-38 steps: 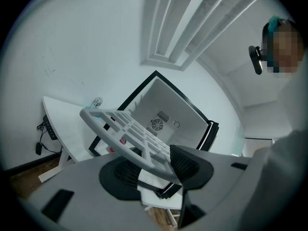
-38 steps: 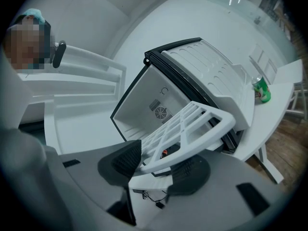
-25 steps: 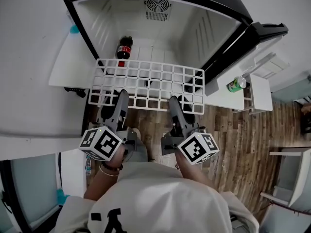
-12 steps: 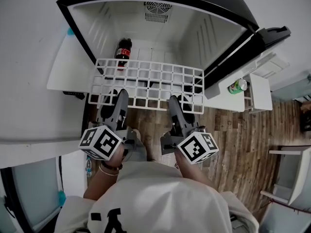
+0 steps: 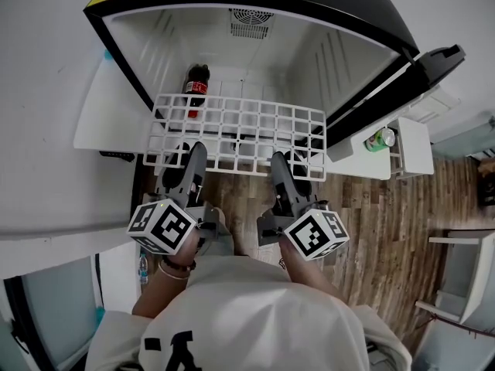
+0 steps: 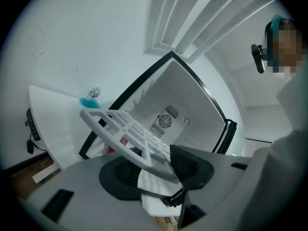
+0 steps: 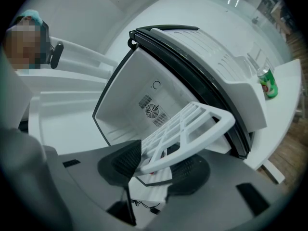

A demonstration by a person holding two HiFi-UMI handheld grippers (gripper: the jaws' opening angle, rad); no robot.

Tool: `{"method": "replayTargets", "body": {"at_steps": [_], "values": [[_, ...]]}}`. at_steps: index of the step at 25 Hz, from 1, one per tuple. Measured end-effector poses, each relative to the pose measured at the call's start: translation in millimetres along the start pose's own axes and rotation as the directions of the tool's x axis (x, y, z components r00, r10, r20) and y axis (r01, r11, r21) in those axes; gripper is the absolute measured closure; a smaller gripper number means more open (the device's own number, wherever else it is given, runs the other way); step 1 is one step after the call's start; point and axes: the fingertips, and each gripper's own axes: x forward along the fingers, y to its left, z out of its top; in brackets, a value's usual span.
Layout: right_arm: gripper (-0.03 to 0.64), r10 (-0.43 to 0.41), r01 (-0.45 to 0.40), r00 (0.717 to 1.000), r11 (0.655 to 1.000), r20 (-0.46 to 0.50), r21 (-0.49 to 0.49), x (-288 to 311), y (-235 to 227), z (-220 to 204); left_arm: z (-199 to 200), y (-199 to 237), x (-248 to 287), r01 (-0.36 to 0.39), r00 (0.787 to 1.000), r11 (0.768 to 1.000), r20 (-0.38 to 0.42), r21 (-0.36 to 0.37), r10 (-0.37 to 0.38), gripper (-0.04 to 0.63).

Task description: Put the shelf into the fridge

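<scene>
The white grid shelf hangs level in front of the open black fridge, its far edge at the opening. My left gripper is shut on the shelf's near edge on the left side. My right gripper is shut on the same edge further right. In the left gripper view the shelf runs between the pads of the left gripper toward the fridge's back fan. From the right gripper the shelf is likewise clamped.
A cola bottle stands at the back left of the fridge floor, partly behind the shelf. The fridge door stands open at the right, with a green can on its rack. Wooden floor lies below. White walls flank the fridge.
Both grippers and the shelf have crept forward toward the fridge opening. The shelf's far edge now overlaps the bottle, and the fridge looks slightly nearer.
</scene>
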Motion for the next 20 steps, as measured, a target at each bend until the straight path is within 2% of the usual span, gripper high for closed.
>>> {"method": "replayTargets", "body": {"at_steps": [13, 20], "values": [[0.443, -0.007, 0.007, 1.0, 1.0, 0.016, 0.01, 9, -1, 4, 6, 2, 12, 0.004, 1.0, 1.0, -0.008, -0.004, -0.004, 0.423], [0.442, -0.009, 0.008, 1.0, 1.0, 0.03, 0.02, 12, 1, 10, 9, -2, 14, 0.031, 1.0, 0.999, -0.006, -0.019, -0.031, 0.42]]}}
